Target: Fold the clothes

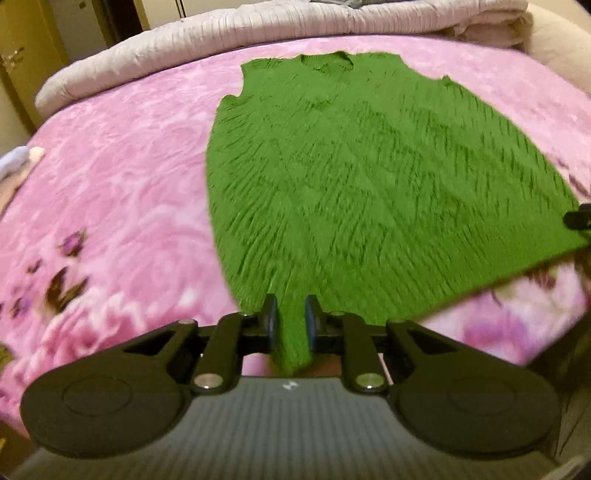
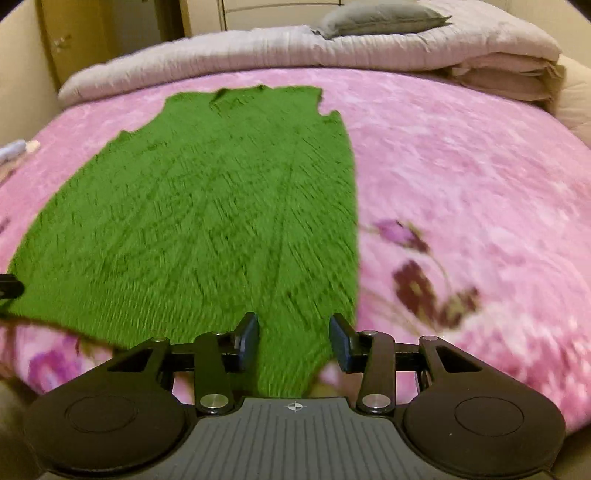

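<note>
Left gripper (image 1: pixel 291 319) nearest, jaws clamped on the near-left hem corner of green knitted vest (image 1: pixel 354 177), fabric bunched between the pads. Right gripper (image 2: pixel 293 341) with wider jaws around the near-right hem corner; pressing or not, cannot tell. Vest spread flat on pink floral blanket (image 2: pixel 461 177) of the bed, neckline at far end. Beyond, folded beige quilt (image 2: pixel 295 51) along far edge, grey pillow (image 2: pixel 384 18) on top.

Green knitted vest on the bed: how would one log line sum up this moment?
item: green knitted vest flat on pink floral blanket | left gripper: gripping hem corner | right gripper: hem between fingers
</note>
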The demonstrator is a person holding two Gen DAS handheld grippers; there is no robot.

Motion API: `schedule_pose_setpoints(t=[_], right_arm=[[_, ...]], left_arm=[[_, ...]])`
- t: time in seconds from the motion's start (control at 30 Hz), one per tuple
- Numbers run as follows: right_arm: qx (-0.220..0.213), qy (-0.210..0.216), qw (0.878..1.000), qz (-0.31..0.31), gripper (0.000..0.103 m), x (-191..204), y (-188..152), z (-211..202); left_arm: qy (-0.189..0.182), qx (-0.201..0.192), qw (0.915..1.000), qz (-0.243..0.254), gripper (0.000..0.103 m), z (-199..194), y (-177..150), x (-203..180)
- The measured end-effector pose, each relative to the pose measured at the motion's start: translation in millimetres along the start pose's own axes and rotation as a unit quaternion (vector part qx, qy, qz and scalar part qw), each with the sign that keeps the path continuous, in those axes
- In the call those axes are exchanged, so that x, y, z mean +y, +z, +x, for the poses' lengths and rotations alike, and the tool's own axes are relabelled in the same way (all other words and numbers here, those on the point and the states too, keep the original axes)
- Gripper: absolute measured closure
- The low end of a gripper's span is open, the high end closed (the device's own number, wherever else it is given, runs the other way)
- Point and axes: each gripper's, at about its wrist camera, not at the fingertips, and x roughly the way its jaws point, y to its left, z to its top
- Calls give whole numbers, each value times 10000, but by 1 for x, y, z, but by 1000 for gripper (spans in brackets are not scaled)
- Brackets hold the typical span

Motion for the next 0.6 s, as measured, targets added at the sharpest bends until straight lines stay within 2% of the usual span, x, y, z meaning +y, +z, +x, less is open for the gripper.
schedule_pose_setpoints(t=[0.07, 0.1, 0.2, 0.33, 0.6], right_arm=[[147, -120, 9997, 177, 61, 4, -3, -9], [147, -29, 9993, 339, 61, 3, -4, -15], [36, 119, 9982, 585, 61, 10, -8, -37], [62, 246, 9980, 580, 61, 26, -18, -57], [183, 562, 9948, 834, 61, 48, -46, -77]], left_arm=[[182, 60, 9998, -27, 87, -12, -3, -4], [247, 20, 9997, -22, 86, -20, -5, -6], [347, -211, 9991, 75, 77, -45, -11, -14], [325, -360, 9988, 96, 74, -65, -19, -23], [264, -393, 9988, -125, 68, -87, -42, -35]])
